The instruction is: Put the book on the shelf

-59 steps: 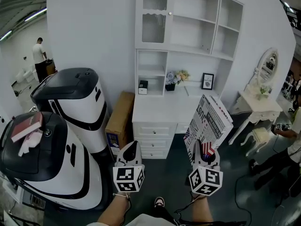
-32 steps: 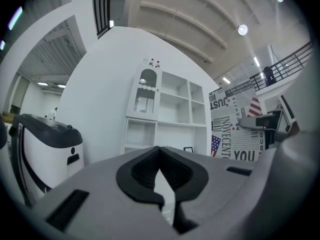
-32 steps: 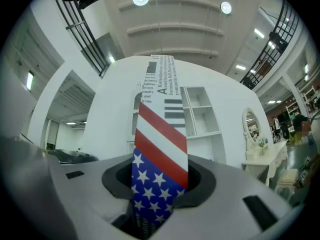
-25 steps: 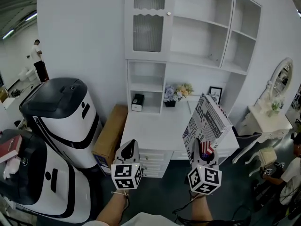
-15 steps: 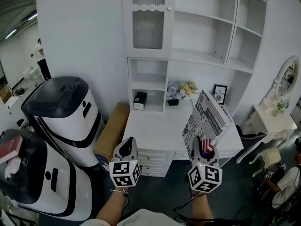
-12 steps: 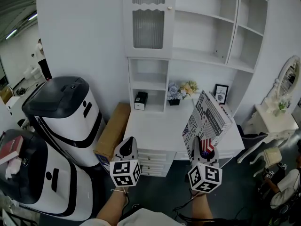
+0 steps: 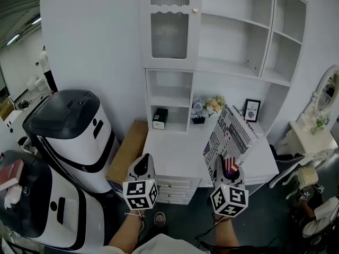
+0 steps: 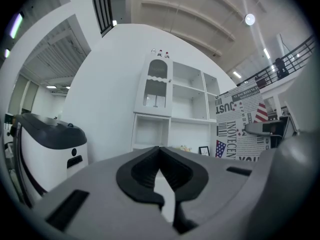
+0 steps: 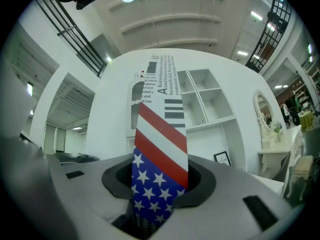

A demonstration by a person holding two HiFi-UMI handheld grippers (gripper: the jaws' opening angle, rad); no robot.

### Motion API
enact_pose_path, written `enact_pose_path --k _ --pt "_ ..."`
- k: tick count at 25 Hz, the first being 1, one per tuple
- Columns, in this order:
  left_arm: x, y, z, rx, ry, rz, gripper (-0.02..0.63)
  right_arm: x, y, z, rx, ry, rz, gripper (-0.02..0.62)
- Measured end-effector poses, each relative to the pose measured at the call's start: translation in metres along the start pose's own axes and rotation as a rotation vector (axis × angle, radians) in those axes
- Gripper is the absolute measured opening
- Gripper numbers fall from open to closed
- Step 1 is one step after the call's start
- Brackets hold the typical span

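Carrying step: right claw (image 7: 224,167) grips the newsprint-patterned book (image 7: 234,134), left claw (image 7: 142,165) closed, empty; next, raise it onto the white shelf (image 7: 233,70)

The book (image 7: 231,135) is white with black newspaper lettering, and its near corner carries red-and-white stripes and white stars on blue. The shelf unit (image 7: 233,46) beyond is plain white, holding pale blue and cream flowers (image 7: 206,107) and a black picture frame (image 7: 252,110). On the left, a machine (image 7: 71,123) is white with a black top, beside a brown cardboard box (image 7: 127,148). The left gripper (image 7: 143,162) and right gripper (image 7: 223,164) are grey, with black-and-white marker squares.
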State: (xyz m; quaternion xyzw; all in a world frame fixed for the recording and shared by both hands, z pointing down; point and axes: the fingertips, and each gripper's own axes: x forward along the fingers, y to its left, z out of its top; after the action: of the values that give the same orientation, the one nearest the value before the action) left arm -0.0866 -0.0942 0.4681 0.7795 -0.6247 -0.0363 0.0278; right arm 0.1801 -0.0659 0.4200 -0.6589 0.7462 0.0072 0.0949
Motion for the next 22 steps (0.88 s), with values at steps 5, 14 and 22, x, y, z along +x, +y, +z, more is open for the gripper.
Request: enact_pose_path --k 5,14,22 --pt "0.036 0.022 -0.001 -0.012 -0.001 0.006 0.002 0.041 0.011 -0.005 -0.011 -0.001 0.010 0.170" --pt "0.109 0.060 0.002 -0.024 0.006 -0.001 0.002 0.120 0.034 -0.019 -0.029 0.013 0.026 0.170" --pt "0.175 0.084 0.003 -0.028 0.015 -0.030 0.002 0.183 0.042 -0.032 -0.044 0.024 0.013 0.170"
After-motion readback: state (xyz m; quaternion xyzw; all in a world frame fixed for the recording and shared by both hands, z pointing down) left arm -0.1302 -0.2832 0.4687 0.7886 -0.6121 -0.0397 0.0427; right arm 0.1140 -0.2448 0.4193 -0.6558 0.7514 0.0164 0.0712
